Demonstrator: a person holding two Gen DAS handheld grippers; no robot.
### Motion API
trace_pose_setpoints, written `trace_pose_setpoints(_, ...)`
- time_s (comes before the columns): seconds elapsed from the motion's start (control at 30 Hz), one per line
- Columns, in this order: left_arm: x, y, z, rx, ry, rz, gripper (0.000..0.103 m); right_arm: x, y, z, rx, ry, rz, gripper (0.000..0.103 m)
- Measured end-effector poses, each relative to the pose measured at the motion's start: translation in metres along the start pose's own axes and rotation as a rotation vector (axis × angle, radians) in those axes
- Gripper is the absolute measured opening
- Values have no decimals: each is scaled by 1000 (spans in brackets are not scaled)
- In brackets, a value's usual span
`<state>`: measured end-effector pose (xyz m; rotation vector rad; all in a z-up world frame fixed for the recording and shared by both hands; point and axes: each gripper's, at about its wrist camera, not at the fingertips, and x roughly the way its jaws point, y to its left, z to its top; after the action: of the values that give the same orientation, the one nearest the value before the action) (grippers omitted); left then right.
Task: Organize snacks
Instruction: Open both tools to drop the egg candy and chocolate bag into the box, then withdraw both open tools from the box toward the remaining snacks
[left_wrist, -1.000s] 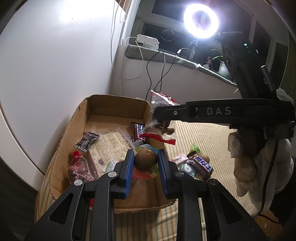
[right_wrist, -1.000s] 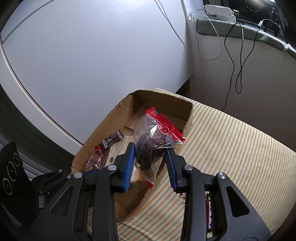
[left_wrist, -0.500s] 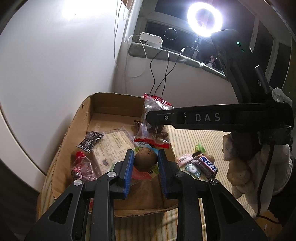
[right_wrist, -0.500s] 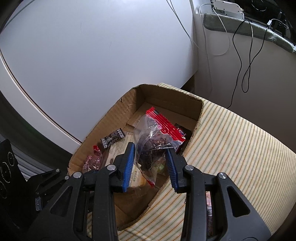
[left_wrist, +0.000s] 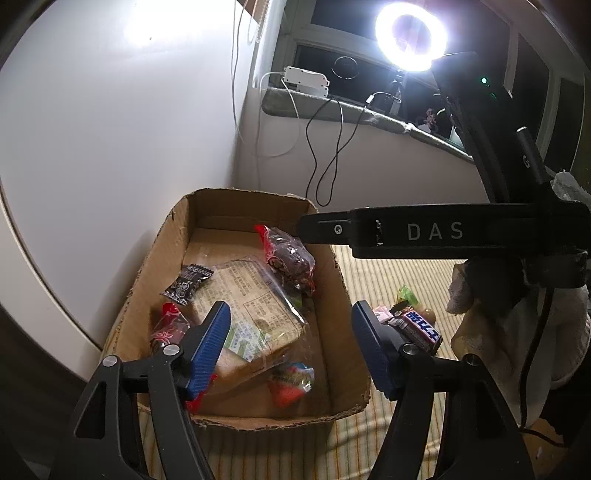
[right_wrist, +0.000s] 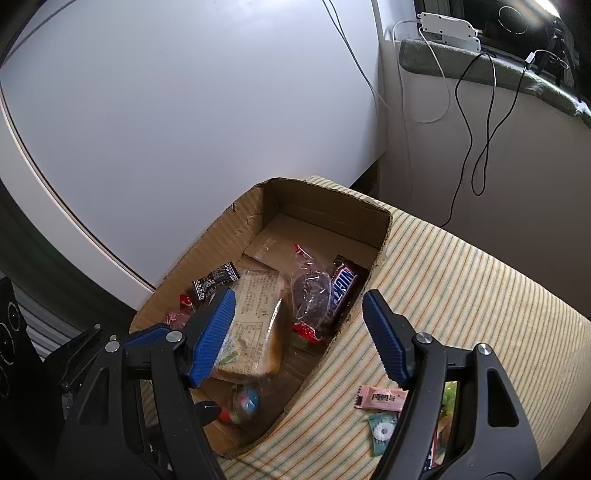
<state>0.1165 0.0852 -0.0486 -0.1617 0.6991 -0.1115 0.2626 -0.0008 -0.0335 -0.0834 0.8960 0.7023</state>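
A cardboard box (left_wrist: 159, 258) (right_wrist: 236, 243) on a striped cloth holds snacks: a clear bag of dark snacks with red trim (left_wrist: 290, 260) (right_wrist: 312, 299), a wrapped bread pack (left_wrist: 251, 314) (right_wrist: 255, 317), a Snickers bar (right_wrist: 343, 286), small dark (left_wrist: 186, 280) and red (left_wrist: 166, 325) candies, and a round colourful wrapped snack (left_wrist: 291, 380) (right_wrist: 243, 400). My left gripper (left_wrist: 290, 350) is open and empty above the box's near end. My right gripper (right_wrist: 297, 338) is open and empty above the box's right wall.
Loose snacks lie on the cloth right of the box: a chocolate bar (left_wrist: 421, 328), a pink candy (right_wrist: 380, 397), a mint (right_wrist: 382, 430). The other gripper's black body (left_wrist: 424, 232) crosses the left wrist view. A white wall, cables and a ring light (left_wrist: 410, 35) stand behind.
Both grippers have opened. The left one let go of the round wrapped snack, and the right one let go of the clear bag; both now lie in the box.
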Motion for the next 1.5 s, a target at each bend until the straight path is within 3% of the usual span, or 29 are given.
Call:
trace_pose_setpoints(0.73,-17,-22,-1,26,-24,-4,68,-47,-24,-17,16,-45,-30,74)
trace_pose_setpoints(1.07,-22,-44,-12,40,-13,-37,68,-76,-64,-46,-9,-23,-89,74)
trace_pose_setpoints(1.5,-6,-103,-27,106,44,-123,68,-81,-129,-85,60,44,-115,74)
